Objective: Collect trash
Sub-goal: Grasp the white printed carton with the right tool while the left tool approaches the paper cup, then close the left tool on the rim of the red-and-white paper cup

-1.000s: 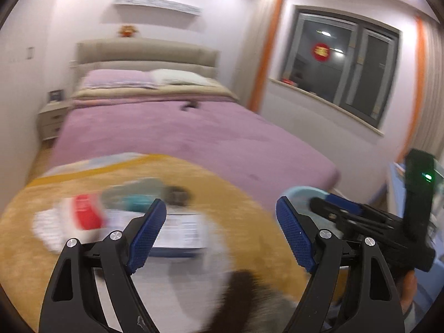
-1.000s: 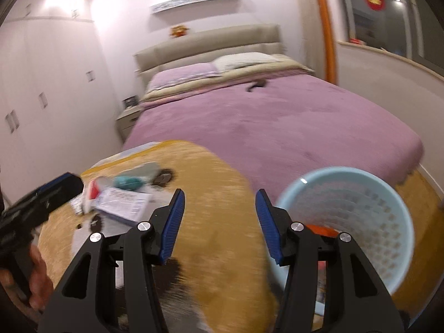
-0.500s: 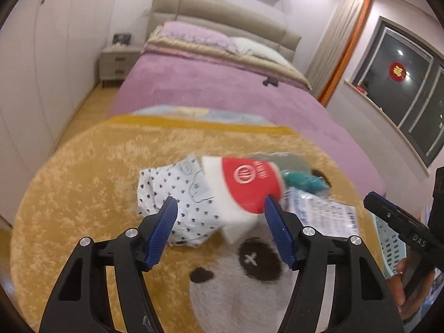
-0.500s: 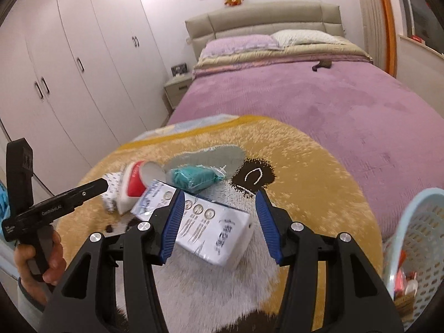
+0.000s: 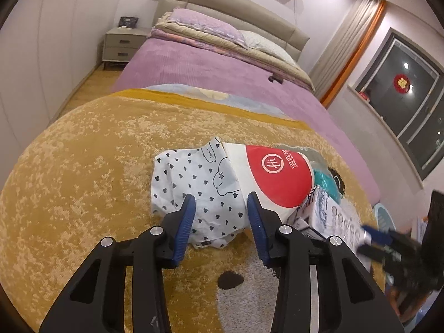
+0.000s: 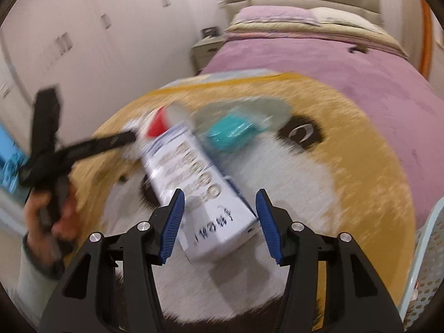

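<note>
**Four pieces of trash on the rug, two claws spread**

On the round mustard shag rug (image 5: 83, 166) lie four items: one heart-dotted white paper bag (image 5: 194, 188), one red-and-white paper cup (image 5: 274, 177) at its 3 o'clock, one teal wrapper (image 6: 230, 133), one white printed carton (image 6: 199, 194). Left gripper (image 5: 220, 216) straddles the bag, jaws apart. Right gripper (image 6: 219, 222) brackets the carton, jaws apart. One pale-blue perforated basket (image 6: 427, 263) sits at 4 o'clock.

Home bedroom, purple-covered bed (image 5: 211, 83), nightstand (image 5: 122, 44), wardrobe doors (image 6: 69, 36), shaggy rug (image 5: 97, 152)

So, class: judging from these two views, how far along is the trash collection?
Done: nothing that these views confirm; the basket's inside is hidden.
In hand: nothing held. The open left gripper straddles the spotted bag; the open right gripper frames the white box.
Left: bag, box, red cup and teal packet all lie on the rug.
</note>
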`<state>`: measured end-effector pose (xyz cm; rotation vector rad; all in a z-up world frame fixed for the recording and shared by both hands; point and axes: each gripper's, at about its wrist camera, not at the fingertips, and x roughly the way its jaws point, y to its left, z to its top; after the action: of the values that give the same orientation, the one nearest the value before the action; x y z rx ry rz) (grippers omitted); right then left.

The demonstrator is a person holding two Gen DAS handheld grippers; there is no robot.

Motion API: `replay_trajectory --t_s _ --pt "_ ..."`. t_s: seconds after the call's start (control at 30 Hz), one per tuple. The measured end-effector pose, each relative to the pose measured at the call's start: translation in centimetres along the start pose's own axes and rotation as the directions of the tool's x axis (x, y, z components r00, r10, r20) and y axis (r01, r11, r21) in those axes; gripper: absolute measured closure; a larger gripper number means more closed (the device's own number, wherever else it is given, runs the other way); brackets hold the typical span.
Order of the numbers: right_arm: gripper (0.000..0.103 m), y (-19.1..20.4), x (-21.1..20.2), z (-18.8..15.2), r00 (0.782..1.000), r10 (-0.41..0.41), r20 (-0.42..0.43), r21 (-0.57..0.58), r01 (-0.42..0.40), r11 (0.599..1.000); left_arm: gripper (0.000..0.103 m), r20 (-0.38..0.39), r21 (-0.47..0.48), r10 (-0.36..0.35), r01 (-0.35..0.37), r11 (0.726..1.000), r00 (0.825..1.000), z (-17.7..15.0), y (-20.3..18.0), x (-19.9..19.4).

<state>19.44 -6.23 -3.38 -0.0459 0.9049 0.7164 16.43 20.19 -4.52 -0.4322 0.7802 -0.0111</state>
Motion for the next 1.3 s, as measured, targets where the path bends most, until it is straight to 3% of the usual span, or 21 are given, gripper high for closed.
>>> replay_trajectory --t_s 0.07,0.17,0.33,0.47,0.6,0.8,0.93,1.1,1.23,1.27,1.3 --pt "0.029 1.4 -0.2 -0.5 1.000 -0.007 0.006 -0.047 0.008 0.999 0.063 0.007 -0.002 -0.007 0.007 1.000 1.000 -0.3 0.1 0.0" --pt "0.025 3.7 0.2 -0.4 0.999 -0.040 0.031 -0.125 0.044 0.991 0.063 0.023 0.017 0.003 -0.003 1.000 1.000 -0.5 -0.2 -0.2" --pt "0.025 4.9 2.7 0.0 0.984 -0.173 0.042 -0.161 0.177 0.971 0.064 0.052 0.053 0.003 -0.005 0.999 0.999 -0.7 -1.1 -0.6" --pt "0.047 4.3 3.0 -0.3 0.978 -0.206 0.028 -0.136 0.208 0.969 0.065 0.041 0.072 -0.018 0.015 0.997 0.999 -0.8 -1.3 -0.4" --pt "0.048 4.1 1.3 -1.3 0.954 -0.291 0.070 -0.110 0.297 0.948 0.063 -0.016 0.114 -0.037 0.039 0.993 0.999 -1.2 -2.3 0.4" --pt "0.048 2.3 -1.6 -4.4 0.949 -0.302 0.095 -0.019 0.305 0.952 0.058 -0.015 0.137 -0.012 0.014 0.990 1.000 -1.4 -3.5 0.1" --pt "0.048 1.6 -2.7 -5.0 0.949 -0.288 0.129 0.018 0.288 0.958 0.056 -0.037 0.134 -0.056 0.061 0.989 0.998 -1.3 -4.4 0.0" --pt "0.048 0.8 -2.7 -4.8 0.954 -0.272 0.126 0.067 0.266 0.962 0.047 -0.060 0.191 0.048 -0.035 0.981 0.997 -1.0 -5.7 1.5" --pt "0.048 0.6 -3.8 -5.2 0.954 -0.247 0.172 0.089 0.235 0.968 0.036 -0.117 0.198 -0.017 0.041 0.979 0.993 -1.4 -5.9 2.2" --pt "0.048 0.7 -3.8 -5.2 0.953 -0.245 0.177 0.091 0.232 0.968 0.038 -0.125 0.213 -0.058 0.084 0.974 0.990 -1.7 -6.3 2.0" --pt "0.048 0.6 -4.0 -5.2 0.953 -0.241 0.182 0.093 0.228 0.969 0.042 -0.151 0.212 -0.143 0.173 0.962 0.978 -2.0 -6.6 1.6"
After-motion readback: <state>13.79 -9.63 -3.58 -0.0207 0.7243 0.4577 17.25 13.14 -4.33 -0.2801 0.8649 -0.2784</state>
